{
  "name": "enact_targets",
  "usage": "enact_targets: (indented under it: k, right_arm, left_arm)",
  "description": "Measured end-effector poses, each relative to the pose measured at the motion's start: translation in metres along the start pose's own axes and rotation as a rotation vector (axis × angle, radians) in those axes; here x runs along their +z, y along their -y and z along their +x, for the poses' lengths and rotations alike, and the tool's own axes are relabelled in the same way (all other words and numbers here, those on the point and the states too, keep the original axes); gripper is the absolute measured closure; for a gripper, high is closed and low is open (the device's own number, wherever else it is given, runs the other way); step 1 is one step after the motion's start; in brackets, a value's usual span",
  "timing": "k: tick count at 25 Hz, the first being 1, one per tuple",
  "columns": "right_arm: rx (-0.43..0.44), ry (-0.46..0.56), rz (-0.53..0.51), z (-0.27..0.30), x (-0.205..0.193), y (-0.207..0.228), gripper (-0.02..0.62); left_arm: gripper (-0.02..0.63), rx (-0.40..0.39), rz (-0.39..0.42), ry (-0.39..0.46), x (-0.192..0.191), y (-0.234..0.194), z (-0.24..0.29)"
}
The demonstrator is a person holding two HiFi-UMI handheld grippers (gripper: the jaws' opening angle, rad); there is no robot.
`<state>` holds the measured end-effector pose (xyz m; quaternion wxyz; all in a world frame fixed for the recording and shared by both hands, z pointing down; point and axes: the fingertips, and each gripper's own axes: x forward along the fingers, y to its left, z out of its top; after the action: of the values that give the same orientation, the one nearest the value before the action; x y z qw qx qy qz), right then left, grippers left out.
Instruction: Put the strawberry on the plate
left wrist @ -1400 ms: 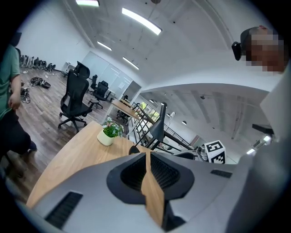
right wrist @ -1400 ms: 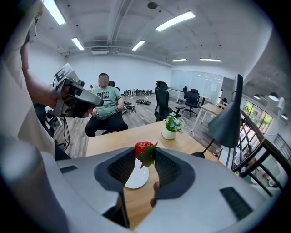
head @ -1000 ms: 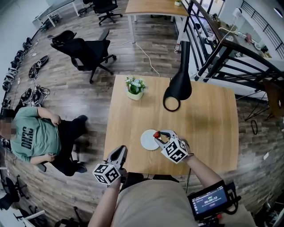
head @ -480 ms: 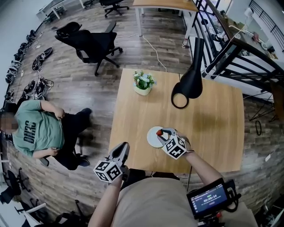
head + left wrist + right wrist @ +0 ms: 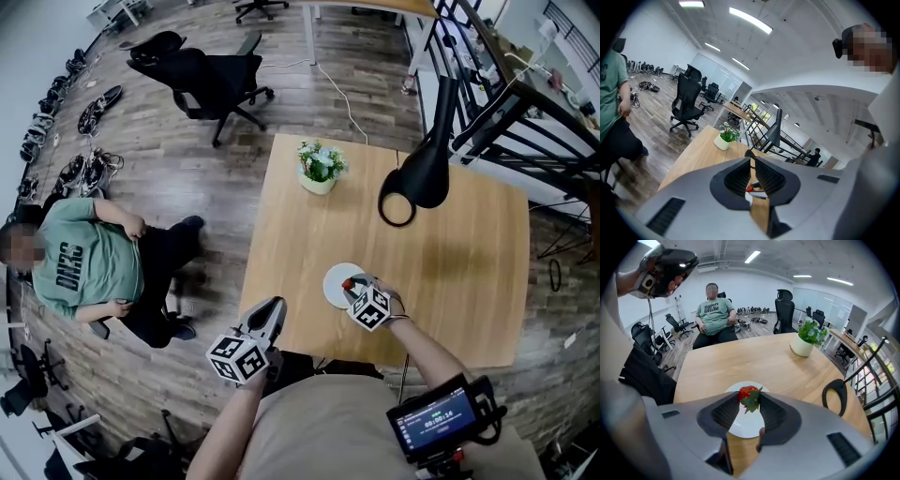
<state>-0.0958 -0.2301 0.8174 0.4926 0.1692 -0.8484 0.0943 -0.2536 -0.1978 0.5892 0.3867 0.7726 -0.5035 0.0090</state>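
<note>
Currently grips strawberry (image 5: 746, 392) across sides in right hand-held gripper (image 5: 749, 394) above plate (image 5: 740, 425); likely soft, light, bruisable, needs gentle squeeze.

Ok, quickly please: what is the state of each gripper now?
Left gripper: closed, nothing between its jaws.
Right gripper: closed on the strawberry, over the plate.
</note>
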Motion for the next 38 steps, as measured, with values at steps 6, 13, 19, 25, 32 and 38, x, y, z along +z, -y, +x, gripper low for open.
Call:
enact_targets:
  k: [6, 13, 19, 25, 32, 38]
  right_arm:
    - [0.019, -0.051, 0.016, 0.024, -0.018, -0.004, 0.457]
    - [0.032, -0.087, 0.003, 0.047, -0.025, -0.006, 0.457]
    - [0.050, -0.119, -0.004, 0.059, -0.033, -0.012, 0.457]
    - [0.055, -0.119, 0.015, 0.064, -0.039, -0.011, 0.456]
    - [0.059, -0.033, 0.056, 0.049, -0.036, -0.010, 0.422]
    - [-0.045, 0.163, 0.144, -0.017, -0.012, 0.012, 0.383]
  left_arm:
    - [0.572, 0.014, -0.001, -0.008, -0.002, -0.002, -0.004]
    - [0.572, 0.029, -0.003, -0.017, -0.004, -0.006, -0.006]
    - [0.572, 0.034, -0.003, -0.020, -0.006, -0.005, -0.009]
    - [0.572, 0.043, -0.001, -0.024, -0.007, -0.005, -0.012]
    - [0.572, 0.042, 0.003, -0.025, -0.008, -0.006, -0.012]
    - [0.572, 0.014, 0.008, -0.029, -0.011, 0.004, -0.005]
